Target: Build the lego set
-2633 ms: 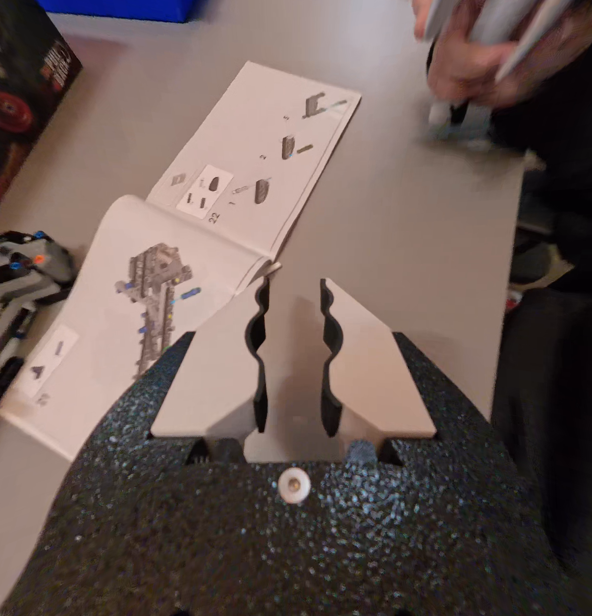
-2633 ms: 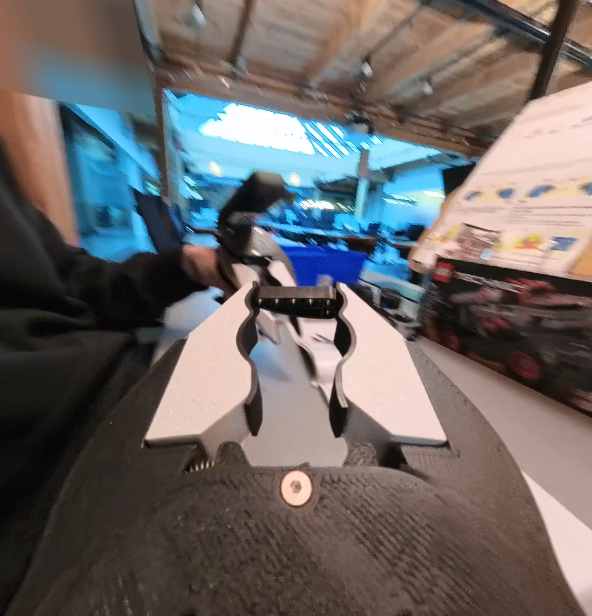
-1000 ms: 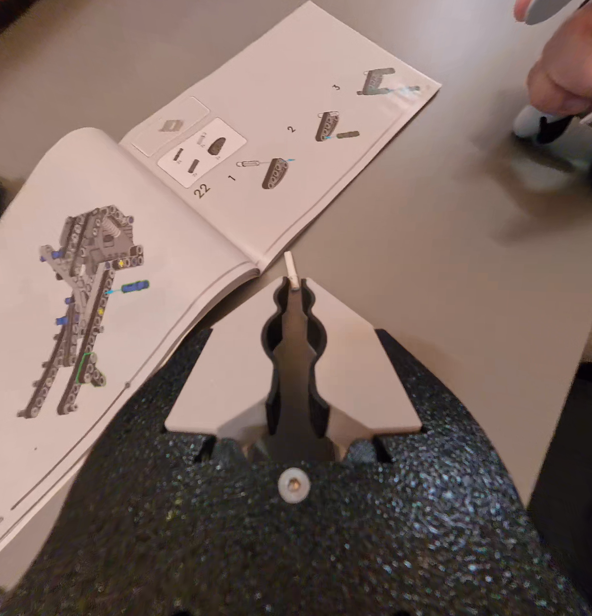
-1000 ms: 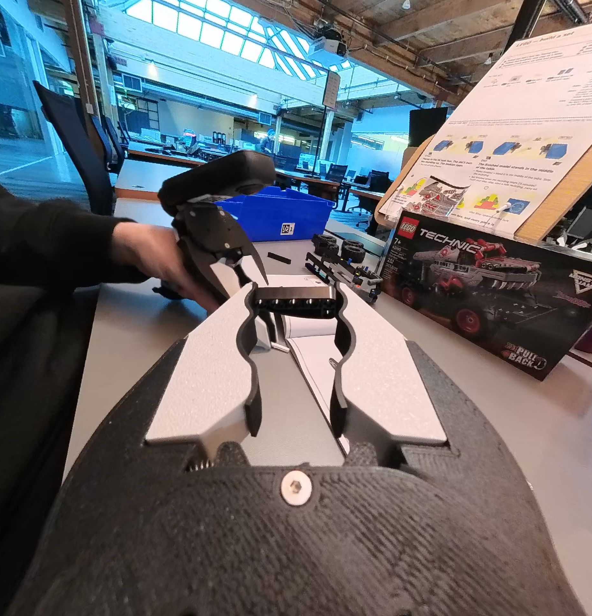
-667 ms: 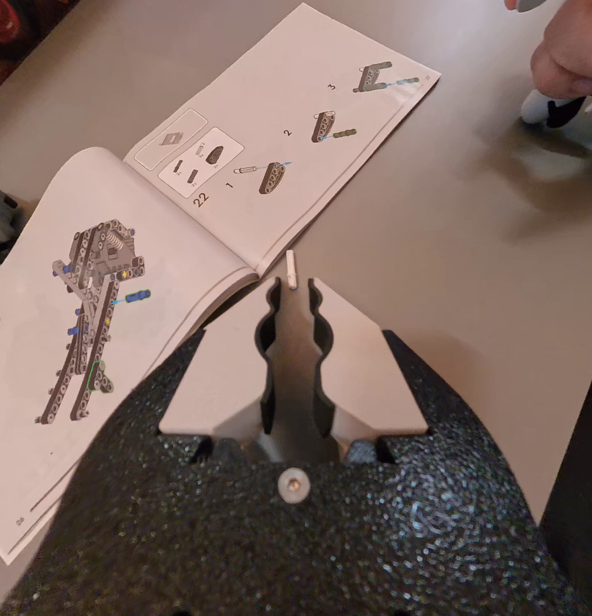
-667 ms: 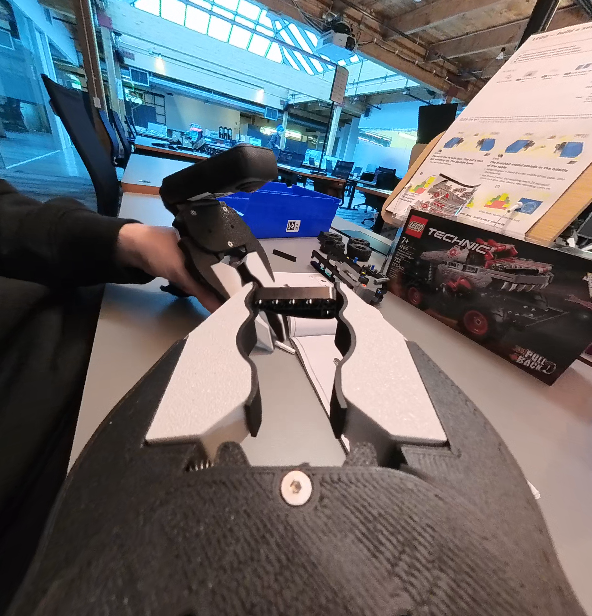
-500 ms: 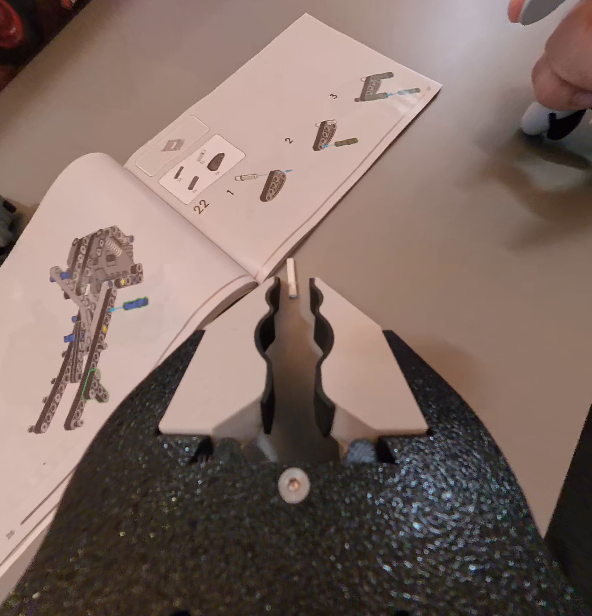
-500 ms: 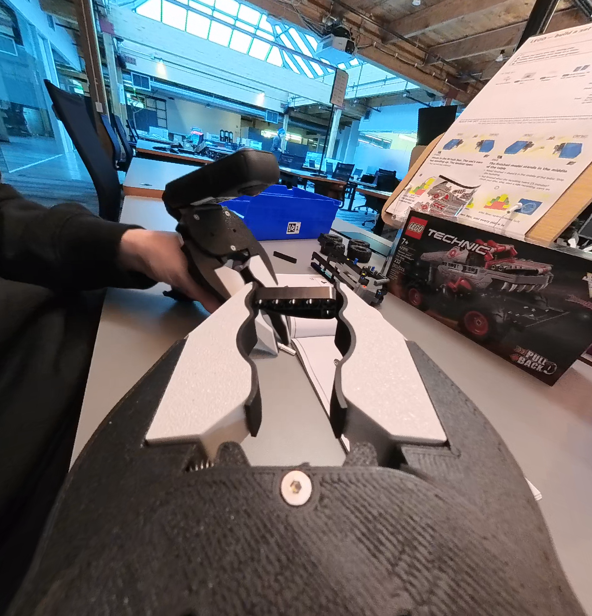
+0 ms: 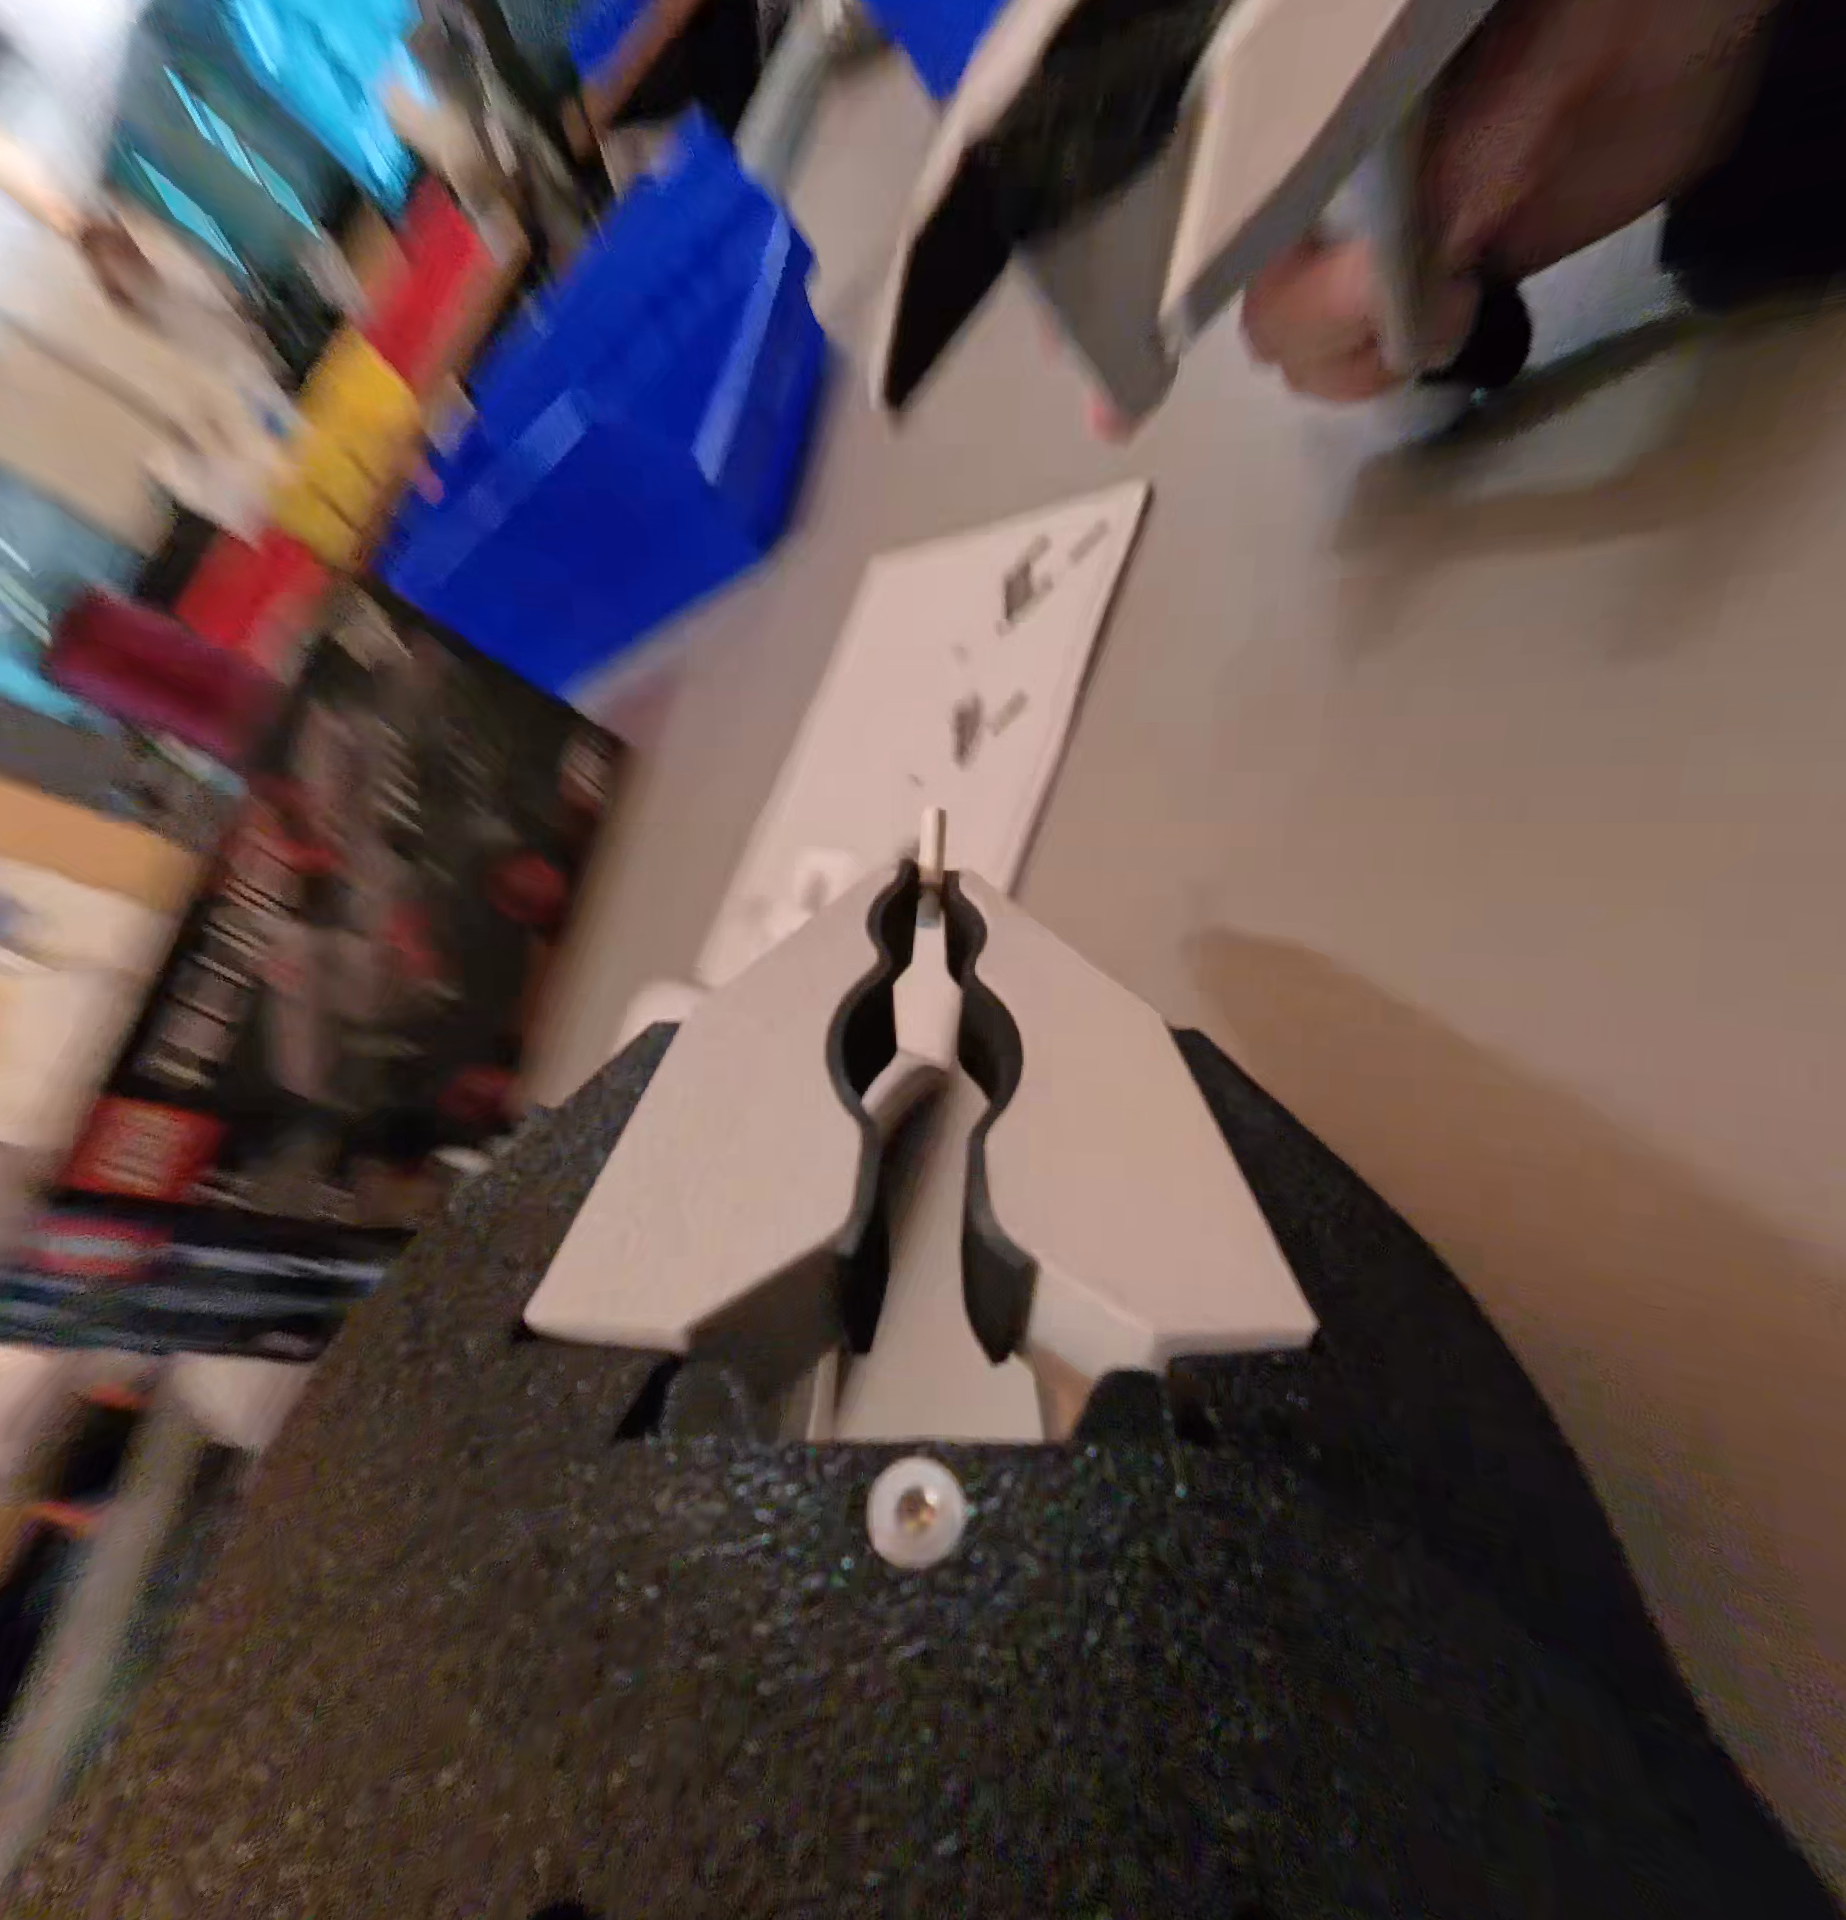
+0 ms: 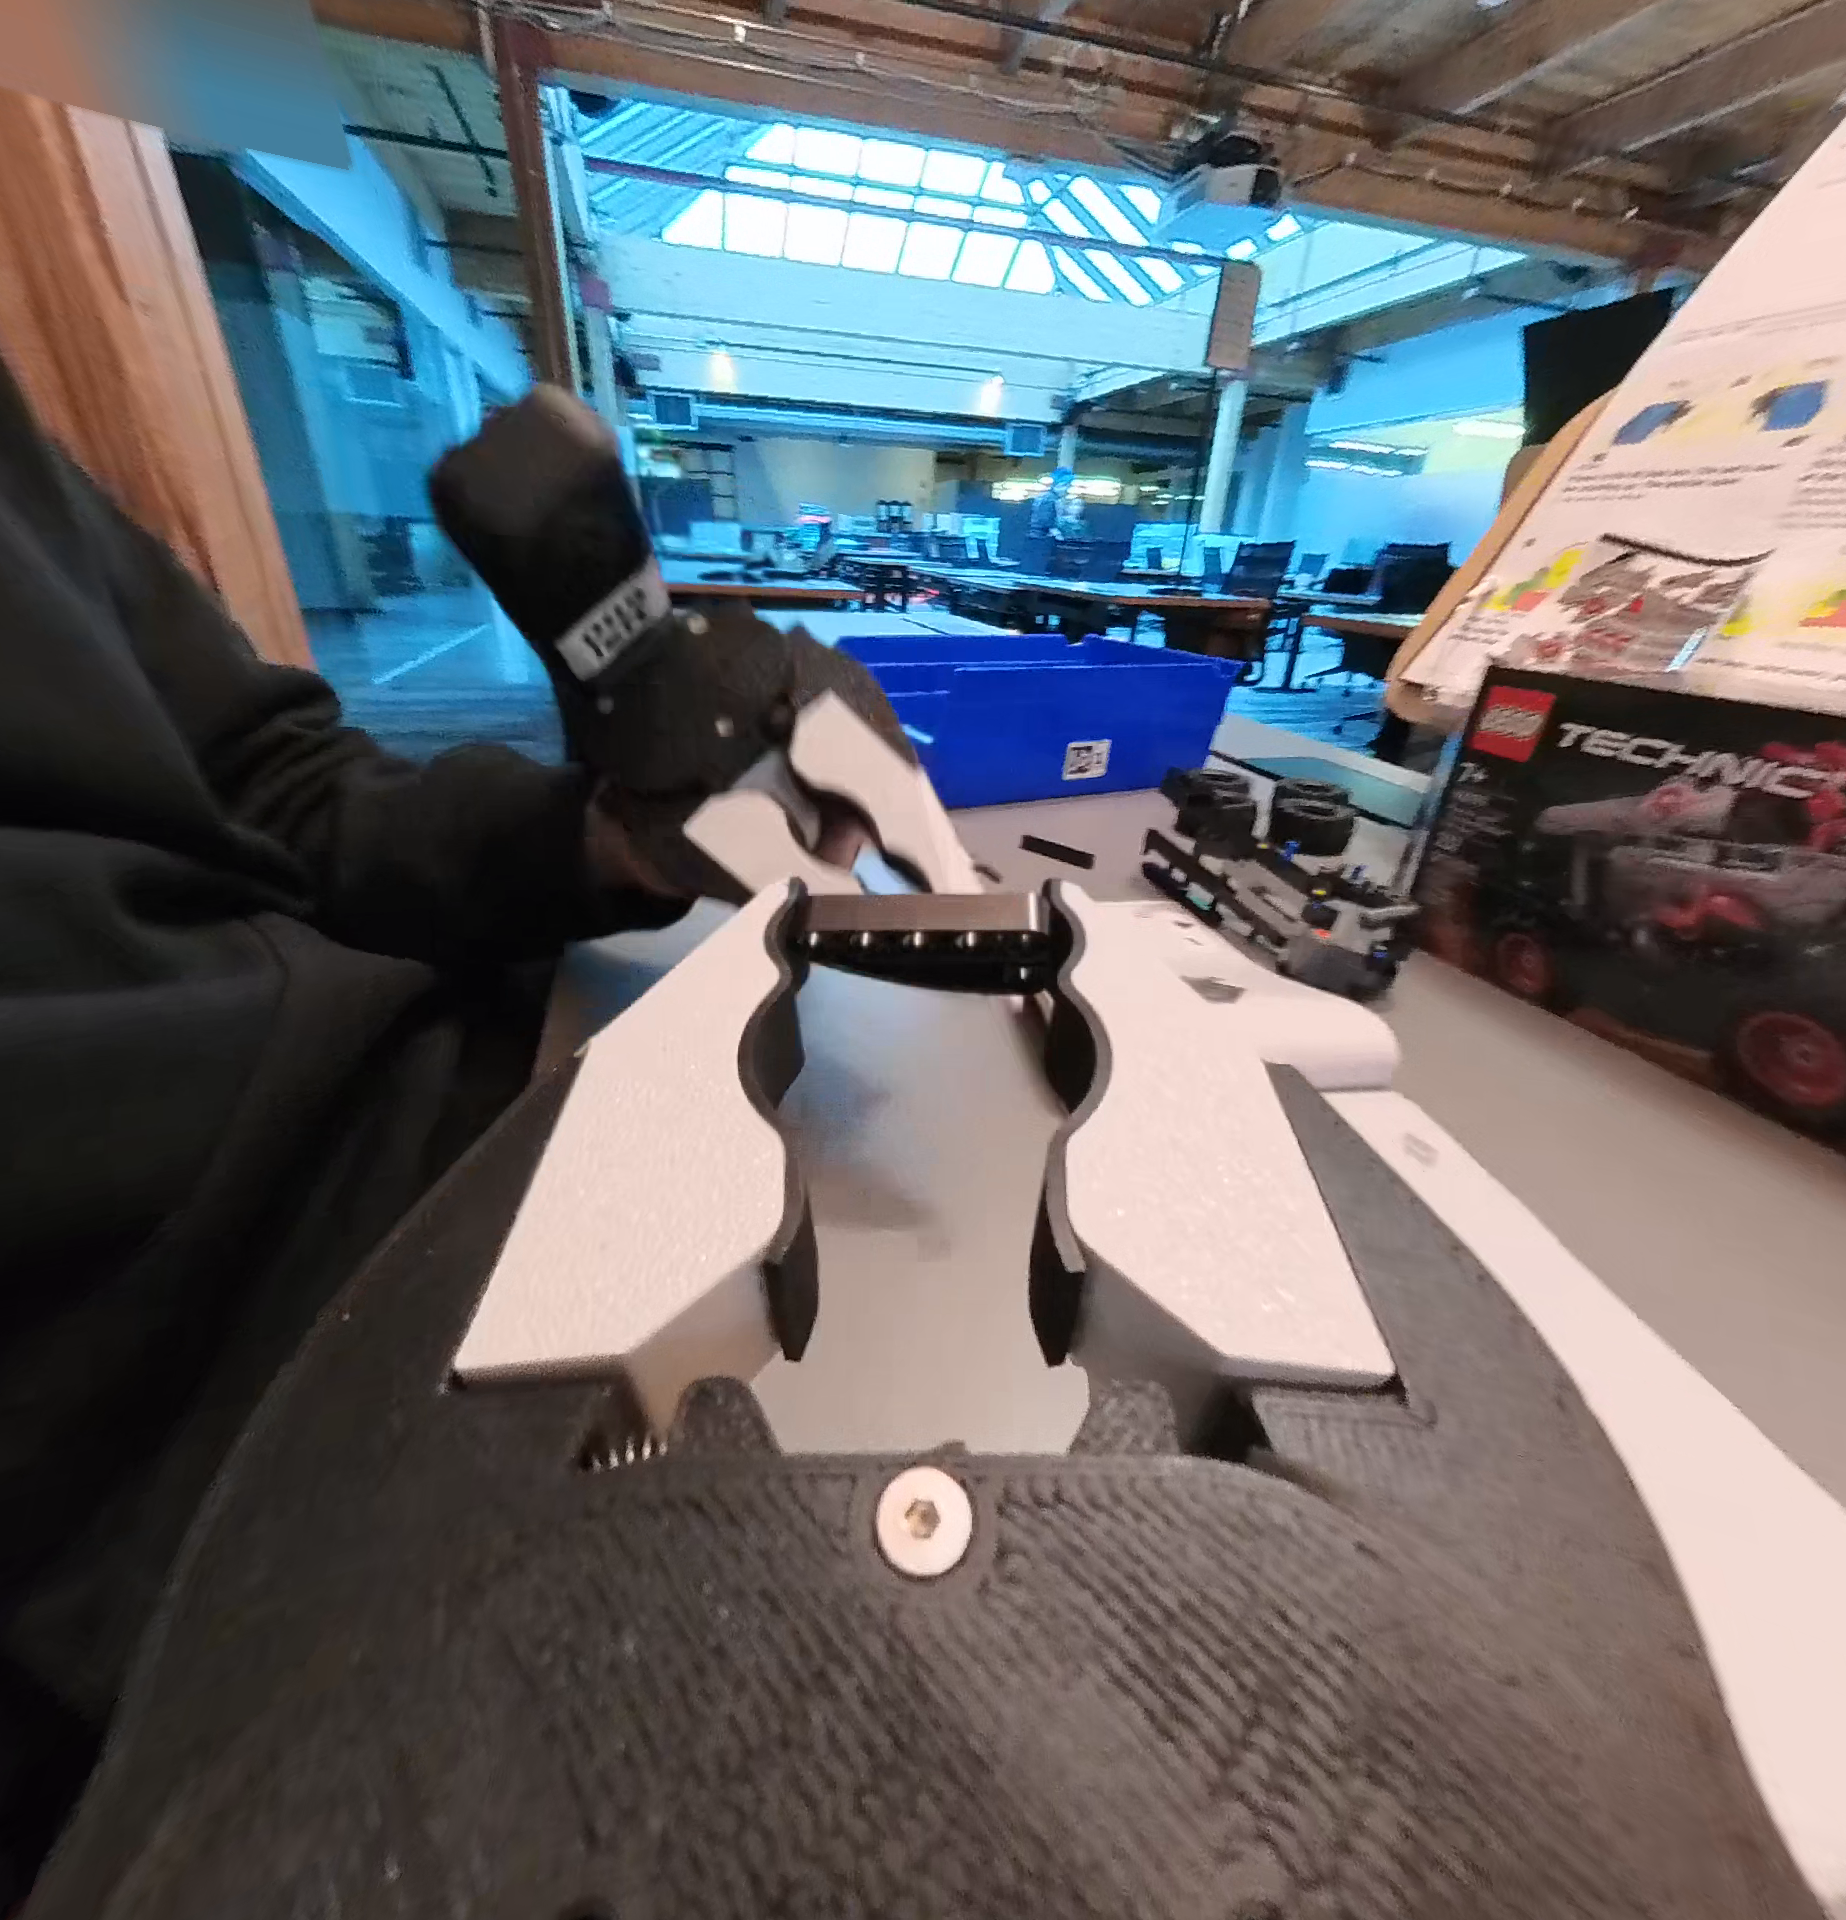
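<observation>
My left gripper (image 9: 931,883) is shut on a small white pin (image 9: 933,837) that sticks out past its tips, held above the grey table (image 9: 1418,831). My right gripper (image 10: 919,904) is shut on a short black beam with holes (image 10: 924,940), held crosswise between its tips above the table. The left gripper also shows in the right wrist view (image 10: 877,831), tilted and just behind the beam, held by a hand in a black sleeve. The right gripper shows blurred at the top of the left wrist view (image 9: 1012,395). The open instruction booklet (image 9: 960,665) lies below.
A blue bin (image 10: 1044,717) stands at the back of the table. A partly built grey and black model with wheels (image 10: 1272,883) lies beside the set's box (image 10: 1677,862). A printed board (image 10: 1729,520) leans above the box. The booklet (image 10: 1293,1029) lies right of my fingers. Across from one pair of fingers to the other is roughly 8 cm.
My left gripper has closed on the white pin, lifted it off the table and swung up towards the right gripper. The right gripper still holds the black beam.
</observation>
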